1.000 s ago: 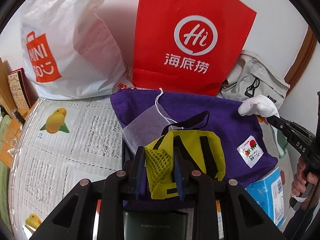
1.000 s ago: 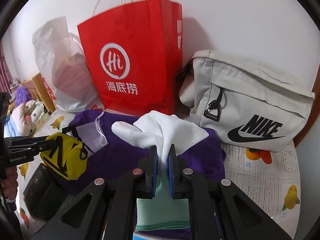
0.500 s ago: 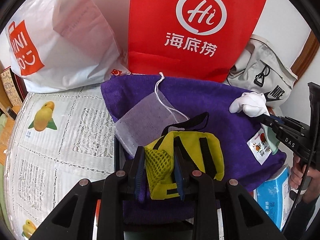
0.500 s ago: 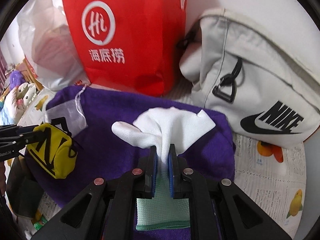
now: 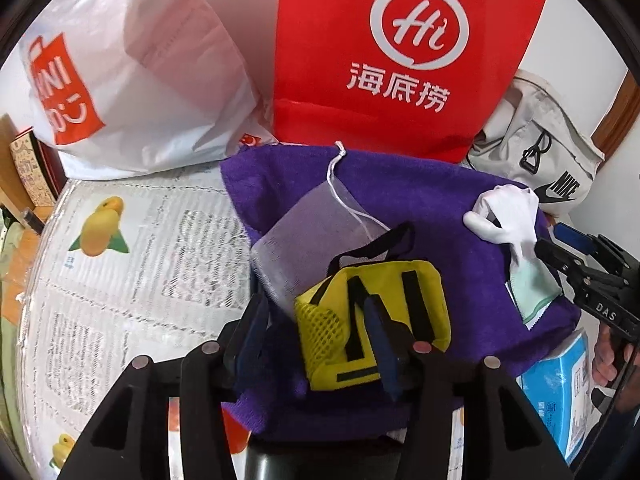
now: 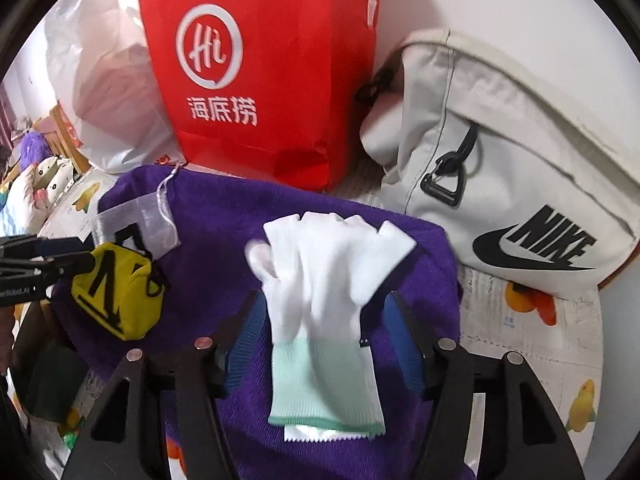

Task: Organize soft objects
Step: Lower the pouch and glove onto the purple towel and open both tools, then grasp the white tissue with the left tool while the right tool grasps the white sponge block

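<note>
White wall backs a table (image 5: 132,264) laid with a lace cloth printed with fruit, where a red paper carrier bag (image 5: 400,56), a white plastic shopping bag (image 5: 132,80) and a beige fabric sling bag (image 6: 500,152) stand behind a purple fleece towel (image 6: 224,248).

On that towel, near its right side, lies a white knit glove with a mint-green cuff (image 6: 320,300). The right gripper (image 6: 324,332) is spreading its jaws, and the glove sits loose between the blue pads, gripped by neither. The left gripper (image 5: 316,336) is also opening; a small yellow fabric pouch with black straps (image 5: 372,312) rests on the towel's near part, partly over a sheer drawstring organza pouch (image 5: 320,232). Its right pad lies against the yellow cloth, the left stands clear.

One risk, as I judge it: a pad's ribbed face could snag the knit or a strap as either hand pulls away, dragging the item askew or rucking the towel.

The glove's long axis runs away from the right camera, cuff nearest, fingers pointing toward the bags and curling slightly left.
</note>
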The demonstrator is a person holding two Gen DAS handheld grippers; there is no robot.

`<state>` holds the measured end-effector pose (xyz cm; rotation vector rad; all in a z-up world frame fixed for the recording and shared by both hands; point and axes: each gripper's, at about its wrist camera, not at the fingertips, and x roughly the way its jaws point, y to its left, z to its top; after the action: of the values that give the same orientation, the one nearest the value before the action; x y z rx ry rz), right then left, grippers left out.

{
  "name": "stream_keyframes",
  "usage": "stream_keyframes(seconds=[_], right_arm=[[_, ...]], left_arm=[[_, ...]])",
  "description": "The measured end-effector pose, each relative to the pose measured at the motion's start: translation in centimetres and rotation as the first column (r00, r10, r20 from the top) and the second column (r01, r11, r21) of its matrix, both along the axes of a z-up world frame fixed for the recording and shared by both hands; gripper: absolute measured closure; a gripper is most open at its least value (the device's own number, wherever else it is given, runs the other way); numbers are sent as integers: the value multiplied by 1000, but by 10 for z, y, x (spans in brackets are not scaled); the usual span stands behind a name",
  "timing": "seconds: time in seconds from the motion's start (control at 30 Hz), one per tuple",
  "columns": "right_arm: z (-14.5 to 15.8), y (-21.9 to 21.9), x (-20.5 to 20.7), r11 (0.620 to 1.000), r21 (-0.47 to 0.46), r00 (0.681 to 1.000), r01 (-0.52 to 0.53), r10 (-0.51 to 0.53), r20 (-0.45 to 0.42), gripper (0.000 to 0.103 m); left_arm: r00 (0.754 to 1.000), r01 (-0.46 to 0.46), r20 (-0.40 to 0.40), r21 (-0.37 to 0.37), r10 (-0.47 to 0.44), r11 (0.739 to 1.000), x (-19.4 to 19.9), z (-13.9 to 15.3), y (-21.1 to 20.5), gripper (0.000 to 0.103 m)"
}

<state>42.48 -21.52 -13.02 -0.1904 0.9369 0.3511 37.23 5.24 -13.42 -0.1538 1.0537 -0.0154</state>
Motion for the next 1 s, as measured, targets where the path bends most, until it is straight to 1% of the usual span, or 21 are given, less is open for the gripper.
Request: stream_keyframes(seconds=[0.13, 0.27, 0.33, 0.43, 0.47, 0.5, 0.57, 0.63, 0.7, 0.73, 0.8, 0.87, 0.93, 1.0], right_arm=[[12, -6, -21, 999, 7, 999, 36, -36, 32, 41], [28, -12, -52, 996, 47, 996, 74, -77, 55, 41], [37, -14, -73, 993, 69, 993, 93, -97, 61, 41], [47, -19, -108, 988, 106, 991, 113, -119, 61, 40], [50, -21, -119, 987, 113, 991, 113, -120, 58, 39], [52, -22, -136, 987, 119, 991, 109, -117, 60, 35], [53, -21, -160, 986, 127, 990, 108, -119, 76, 30], [55, -18, -188, 987, 135, 991, 90, -103, 88, 25], [54, -15, -214, 987, 135, 990, 87, -101, 97, 23], [53, -15, -223, 987, 137, 990, 87, -101, 98, 20], [49, -12, -244, 986, 145, 990, 86, -101, 95, 16], [43, -11, -259, 985, 146, 990, 94, -108, 86, 15], [33, -11, -274, 985, 141, 992, 103, -113, 63, 15], [22, -11, -285, 986, 122, 991, 115, -122, 48, 15]], left_arm=[[1000, -21, 16, 3, 21, 1000, -17, 12, 7, 55], [997, -50, 57, 14, 50, 999, -42, 27, 17, 55], [993, -70, 96, 11, 68, 998, -61, 36, 24, 55], [993, -61, 103, -21, 63, 998, -82, 44, 29, 55], [992, -59, 106, -26, 62, 998, -88, 46, 29, 55], [992, -61, 105, -23, 63, 998, -95, 47, 29, 52], [993, -76, 94, -23, 78, 997, -111, 48, 31, 47], [992, -80, 96, -57, 85, 995, -126, 47, 32, 46], [992, -82, 90, -72, 89, 994, -137, 45, 30, 40], [992, -80, 93, -70, 86, 994, -143, 45, 28, 38], [992, -70, 104, -63, 76, 996, -157, 45, 26, 30], [993, -65, 99, -50, 70, 997, -169, 44, 24, 28], [994, -67, 88, -35, 70, 997, -180, 42, 23, 28], [994, -64, 82, -39, 67, 997, -188, 39, 24, 28]])
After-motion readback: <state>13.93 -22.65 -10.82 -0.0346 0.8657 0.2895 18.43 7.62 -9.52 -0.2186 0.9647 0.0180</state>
